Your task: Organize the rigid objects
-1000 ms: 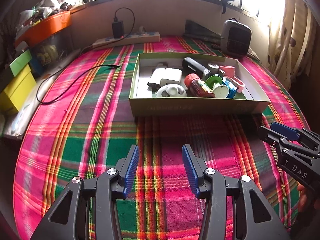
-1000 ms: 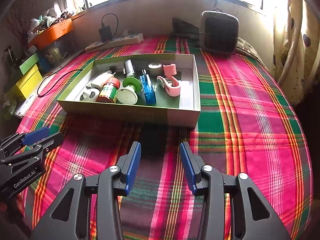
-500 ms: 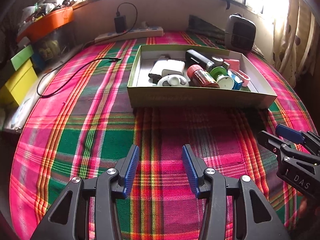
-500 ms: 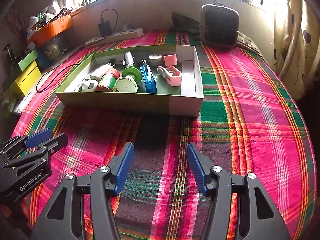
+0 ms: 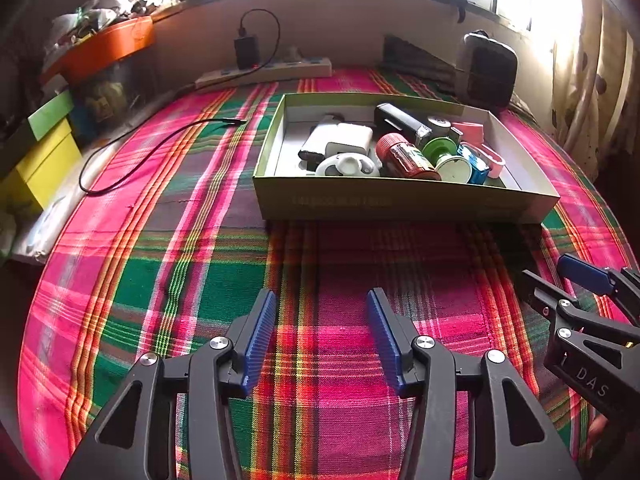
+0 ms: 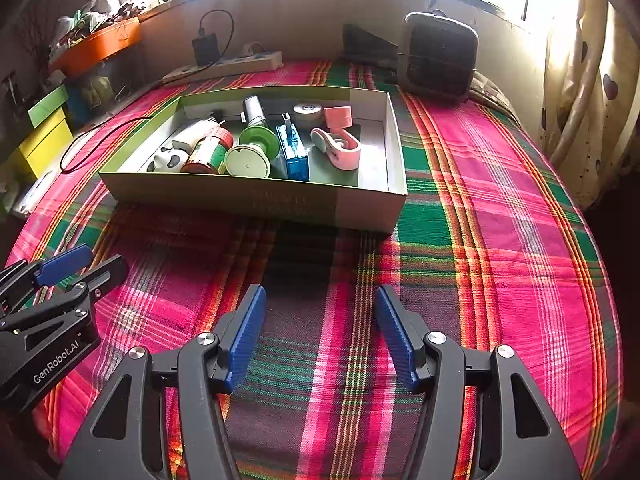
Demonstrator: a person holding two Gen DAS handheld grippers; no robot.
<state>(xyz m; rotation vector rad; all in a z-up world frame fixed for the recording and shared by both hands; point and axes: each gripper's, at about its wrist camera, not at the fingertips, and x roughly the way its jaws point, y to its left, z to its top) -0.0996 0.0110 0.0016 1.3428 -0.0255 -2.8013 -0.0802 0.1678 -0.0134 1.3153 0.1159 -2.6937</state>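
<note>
A shallow green cardboard box (image 5: pixel 400 200) (image 6: pixel 256 196) lies on the plaid cloth. It holds several rigid items: a red-capped bottle (image 5: pixel 406 158) (image 6: pixel 208 152), a green spool (image 5: pixel 440 148), a blue case (image 6: pixel 294 150), a pink clip (image 6: pixel 338 144), a white panda toy (image 5: pixel 348 165) and a white adapter (image 5: pixel 340 140). My left gripper (image 5: pixel 321 300) (image 6: pixel 102 260) hovers over the cloth short of the box, its jaws opening with nothing between them. Beside it, my right gripper (image 6: pixel 320 294) (image 5: pixel 556 276) is also opening and empty.
A power strip (image 5: pixel 272 70) with a black charger lies by the far wall, and a black cable (image 5: pixel 152 152) trails over the cloth at left. A dark heater (image 6: pixel 440 56) stands behind the box. Yellow boxes (image 5: pixel 44 160) and an orange tray (image 5: pixel 104 46) crowd the left; a curtain (image 6: pixel 580 80) hangs right.
Both grippers' jaws have spread wider, the right one by more. Neither hand has shifted noticeably, and the items in the box lie as before.
</note>
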